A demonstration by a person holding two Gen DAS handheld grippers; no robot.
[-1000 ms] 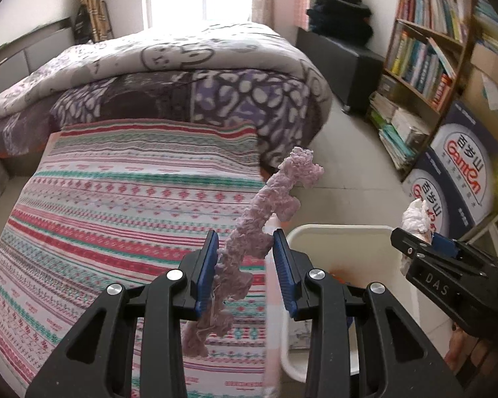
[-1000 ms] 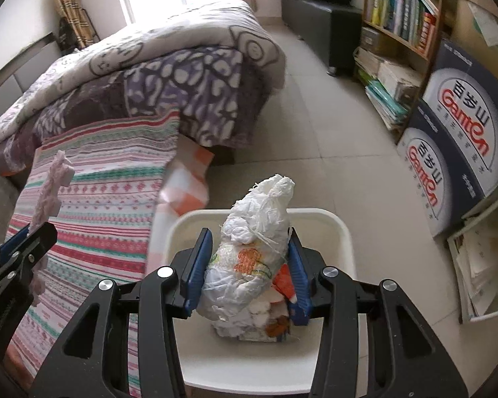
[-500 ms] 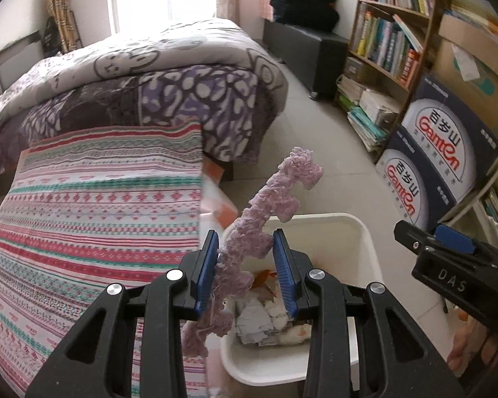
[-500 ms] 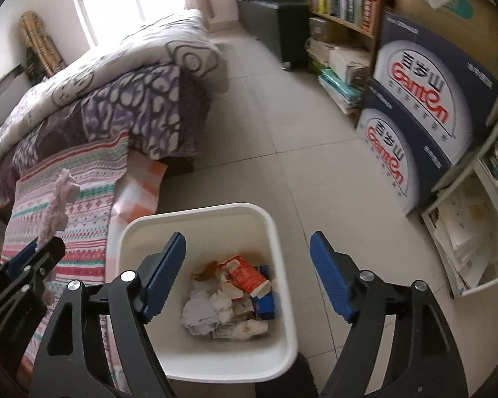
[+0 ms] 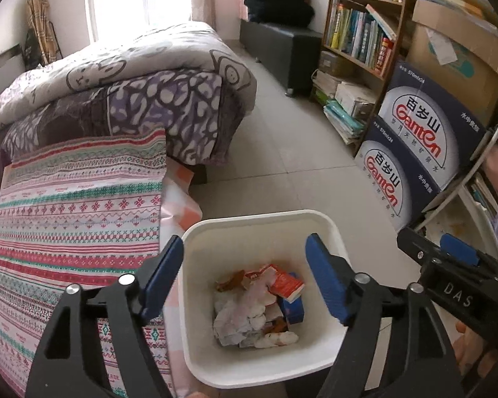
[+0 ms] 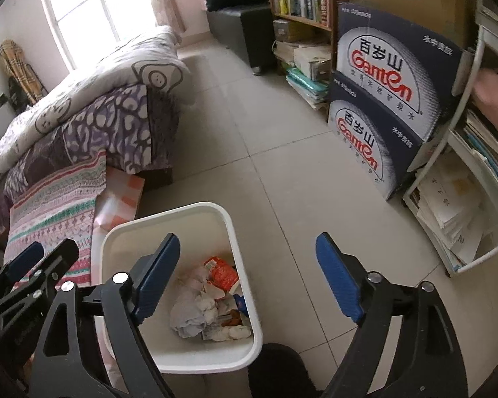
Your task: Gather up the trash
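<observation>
A white plastic bin (image 5: 255,215) stands on the floor beside the bed, with crumpled tissues and wrappers (image 5: 249,315) and a red carton (image 5: 285,285) inside. My left gripper (image 5: 244,248) hangs over the bin's mouth; its jaws are opening and nothing is between them. In the right wrist view the bin (image 6: 169,212) lies lower left, with the same trash (image 6: 199,311) in it. My right gripper (image 6: 249,242) hovers over the bin's right rim and the floor, its jaws opening and empty. Each gripper shows at the edge of the other's view, the right one (image 5: 448,272) and the left one (image 6: 33,265).
A bed with a striped blanket (image 5: 76,205) and a purple quilt (image 5: 149,99) lies left of the bin. Stacked Ganten boxes (image 5: 415,152), a bookshelf (image 5: 358,33) and a white rack of papers (image 6: 464,199) line the right. Tiled floor (image 5: 282,165) lies between. A hand (image 6: 494,99) shows at the right edge.
The left jaws spread and the pink knitted strip left them. The right jaws let go of the white bag earlier and widened further. Both views swung right, over the bin.
</observation>
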